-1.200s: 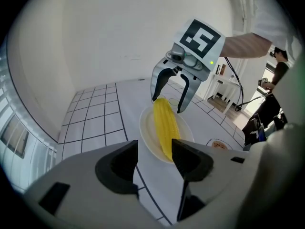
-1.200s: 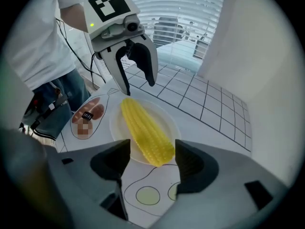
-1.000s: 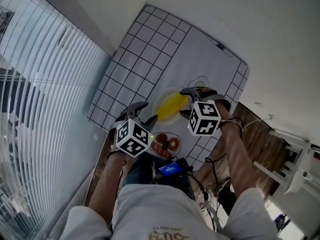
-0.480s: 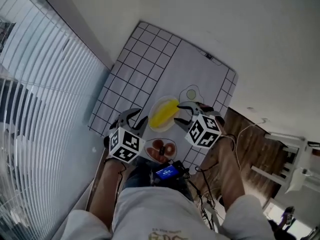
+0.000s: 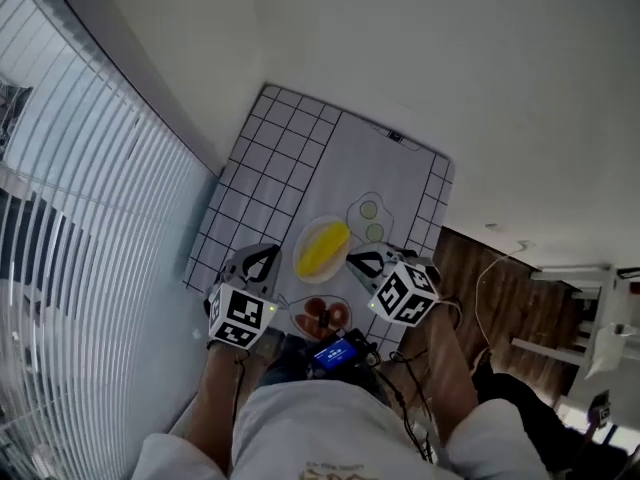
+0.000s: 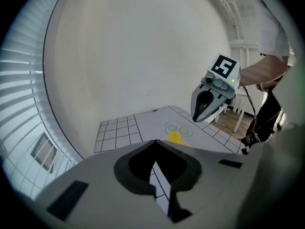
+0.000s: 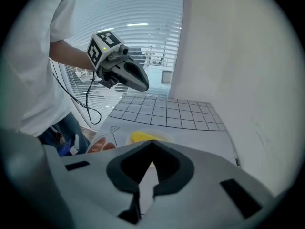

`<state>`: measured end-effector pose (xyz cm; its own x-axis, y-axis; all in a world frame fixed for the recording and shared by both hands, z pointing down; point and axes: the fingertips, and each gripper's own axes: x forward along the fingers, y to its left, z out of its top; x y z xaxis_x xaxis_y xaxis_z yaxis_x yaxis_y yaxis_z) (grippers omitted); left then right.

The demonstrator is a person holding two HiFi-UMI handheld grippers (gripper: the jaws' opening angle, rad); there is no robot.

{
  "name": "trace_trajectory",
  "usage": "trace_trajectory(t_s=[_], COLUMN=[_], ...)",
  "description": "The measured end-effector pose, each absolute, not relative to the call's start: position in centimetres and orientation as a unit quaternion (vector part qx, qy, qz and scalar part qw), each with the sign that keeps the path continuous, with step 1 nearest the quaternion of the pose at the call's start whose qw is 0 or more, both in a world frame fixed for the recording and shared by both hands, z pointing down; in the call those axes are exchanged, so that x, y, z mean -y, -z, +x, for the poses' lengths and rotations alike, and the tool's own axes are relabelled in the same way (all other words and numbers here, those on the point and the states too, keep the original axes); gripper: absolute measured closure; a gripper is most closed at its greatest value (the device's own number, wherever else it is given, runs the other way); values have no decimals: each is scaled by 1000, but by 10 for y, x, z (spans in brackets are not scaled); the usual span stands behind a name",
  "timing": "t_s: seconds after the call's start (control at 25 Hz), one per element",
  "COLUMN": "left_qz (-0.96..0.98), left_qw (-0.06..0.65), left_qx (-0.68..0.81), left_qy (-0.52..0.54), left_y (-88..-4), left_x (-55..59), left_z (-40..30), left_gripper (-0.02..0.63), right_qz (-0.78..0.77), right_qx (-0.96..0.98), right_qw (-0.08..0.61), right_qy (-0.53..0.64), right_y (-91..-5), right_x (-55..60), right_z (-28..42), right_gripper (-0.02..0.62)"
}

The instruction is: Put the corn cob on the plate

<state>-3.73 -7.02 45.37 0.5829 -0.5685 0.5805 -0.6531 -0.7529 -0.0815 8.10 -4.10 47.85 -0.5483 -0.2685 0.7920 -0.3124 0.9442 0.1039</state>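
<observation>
Grey left hand-held gripper (image 5: 265, 254), right hand-held gripper (image 5: 352, 259), both closed, angled downward.

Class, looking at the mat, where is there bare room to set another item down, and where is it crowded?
Free: the gridded strip of the mat on the side of the plate nearest the blinds, and its plain grey stretch beyond the plate. Crowded: the near edge, where the plate with the corn cob sits between the shut left gripper and right gripper.

Upper centre: bare gridded mat (image 5: 300, 148) above the plate (image 5: 308, 234), open for passing.
Left: window blinds (image 5: 90, 168) close beside the mat.
Plate sides: left gripper (image 5: 266, 254) and right gripper (image 5: 354, 260) flank it.
</observation>
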Motion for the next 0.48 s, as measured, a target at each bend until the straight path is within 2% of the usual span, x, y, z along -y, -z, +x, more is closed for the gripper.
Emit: trace_trajectory(t_s=[0.24,0.48], left_qz=[899,911], left_qw=[53,34], left_qx=[327,340], left_qy=[-286,-232], left_y=[-430,-392], left_x=[64,62], left_z=[-28,-21], left_gripper=[597,597], right_qz=[202,325], right_qx=[893,889], right_qw=[395,314], right_qy=[-69,-73], right_y=[-455,-414], right_x=[25,34], right_z=[81,98], right_gripper=[588,589])
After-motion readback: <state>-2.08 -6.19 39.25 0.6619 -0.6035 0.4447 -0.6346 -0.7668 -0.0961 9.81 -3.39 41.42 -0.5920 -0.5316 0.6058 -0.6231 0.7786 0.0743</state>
